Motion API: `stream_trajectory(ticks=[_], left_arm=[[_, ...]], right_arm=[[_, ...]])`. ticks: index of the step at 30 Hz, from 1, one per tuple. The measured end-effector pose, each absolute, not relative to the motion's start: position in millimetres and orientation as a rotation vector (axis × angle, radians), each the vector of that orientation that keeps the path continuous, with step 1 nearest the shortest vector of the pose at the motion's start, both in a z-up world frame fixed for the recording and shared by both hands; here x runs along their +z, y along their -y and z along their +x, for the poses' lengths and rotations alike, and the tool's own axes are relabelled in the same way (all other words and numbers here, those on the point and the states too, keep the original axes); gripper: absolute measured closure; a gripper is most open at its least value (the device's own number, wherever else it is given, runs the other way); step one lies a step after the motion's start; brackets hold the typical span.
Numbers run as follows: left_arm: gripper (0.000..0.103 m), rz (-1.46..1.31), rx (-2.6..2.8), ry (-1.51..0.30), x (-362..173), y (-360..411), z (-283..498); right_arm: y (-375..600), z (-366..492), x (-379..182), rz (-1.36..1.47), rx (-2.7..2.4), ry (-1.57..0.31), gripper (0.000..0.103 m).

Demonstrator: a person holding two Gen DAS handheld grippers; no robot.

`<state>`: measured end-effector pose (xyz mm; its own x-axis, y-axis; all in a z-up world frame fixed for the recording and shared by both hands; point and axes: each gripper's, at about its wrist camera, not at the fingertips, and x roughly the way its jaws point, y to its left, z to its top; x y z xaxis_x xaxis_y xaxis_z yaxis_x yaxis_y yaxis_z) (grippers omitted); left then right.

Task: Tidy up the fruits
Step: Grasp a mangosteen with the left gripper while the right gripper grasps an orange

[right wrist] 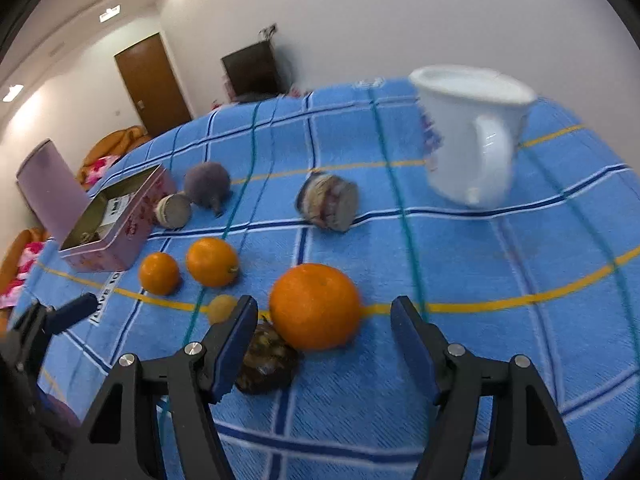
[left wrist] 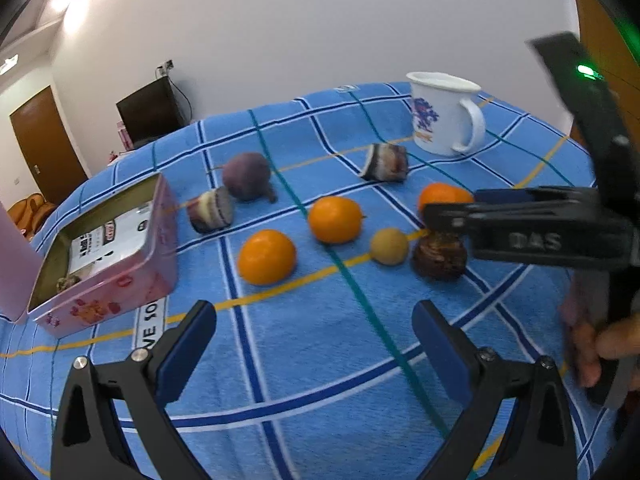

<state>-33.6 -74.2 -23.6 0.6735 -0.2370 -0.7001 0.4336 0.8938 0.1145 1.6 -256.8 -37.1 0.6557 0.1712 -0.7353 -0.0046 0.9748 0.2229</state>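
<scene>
Barely started: my right hand-held gripper (right wrist: 324, 332) gapes empty before the nearest orange (right wrist: 315, 306), left hand-held gripper (left wrist: 314, 336) wide, tin (left wrist: 160, 248) nearly empty.

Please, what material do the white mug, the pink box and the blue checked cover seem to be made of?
White mug: probably enamelled metal or ceramic; glossy white, thin rolled rim, printed blue motif.
Pink box: likely tin; thin walls, dull golden metallic inside, printed pink outside, lid standing open.
Blue checked cover: woven cloth, apparently terry-like; matte and fuzzy, lying soft over the surface.
</scene>
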Motion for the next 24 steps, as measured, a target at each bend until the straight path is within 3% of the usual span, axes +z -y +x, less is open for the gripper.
stream_trajectory(ticks=[1,2,5,16,24], left_arm=[[0.002,0.275,-0.39,-0.753,-24,76,-33],[0.002,0.266,-0.394,-0.763,-24,76,-31],[0.002,0.226,-0.409,-0.795,-22,79,-27],[0.004,0.222,-0.453,-0.804,-21,122,-29],[0.027,0.165,-0.432,-0.928,-39,159,-8]], right_arm=[[255,6,-40,0.21,0.107,-0.871,0.034],[254,8,-41,0.22,0.119,-0.876,0.045],[255,8,-42,0.235,0.145,-0.873,0.053],[298,-38,-17,0.332,-0.055,-0.635,0.054],[316,-43,-14,0.375,-0.11,-0.612,0.054]])
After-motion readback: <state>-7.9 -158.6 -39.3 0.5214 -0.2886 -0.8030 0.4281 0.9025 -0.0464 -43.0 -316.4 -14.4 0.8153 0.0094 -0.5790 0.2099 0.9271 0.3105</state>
